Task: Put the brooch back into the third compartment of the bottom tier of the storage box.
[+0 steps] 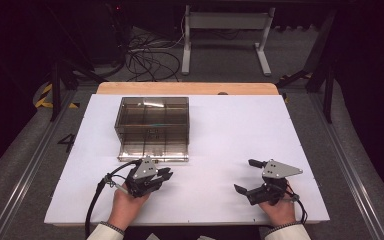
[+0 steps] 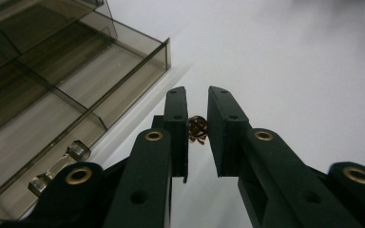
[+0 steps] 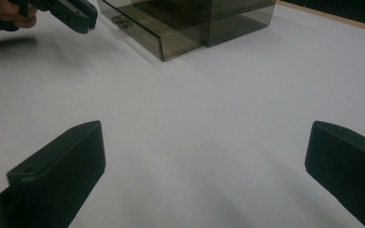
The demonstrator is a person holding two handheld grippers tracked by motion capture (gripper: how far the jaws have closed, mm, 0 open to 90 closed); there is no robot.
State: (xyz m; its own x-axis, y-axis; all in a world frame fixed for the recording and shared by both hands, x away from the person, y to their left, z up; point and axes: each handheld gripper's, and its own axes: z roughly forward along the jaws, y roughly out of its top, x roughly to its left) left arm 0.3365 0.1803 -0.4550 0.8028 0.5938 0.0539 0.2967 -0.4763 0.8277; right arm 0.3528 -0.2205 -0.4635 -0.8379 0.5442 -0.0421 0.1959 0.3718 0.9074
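White surface (image 1: 220,130) bears a smoky drawer box (image 1: 152,120), no readable label. Left gripper (image 2: 197,121), angled beside the open drawer, pinches what looks like a small brown clip (image 2: 197,130); right gripper (image 1: 245,176) rests with fingers spread.

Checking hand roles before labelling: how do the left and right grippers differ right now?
The left gripper has its jaws nearly together on a small brown object; the right gripper stands wide open, holding nothing. The left sits just before the smoky drawer box; the right lies farther away. Both are black and hand-held over the white table.
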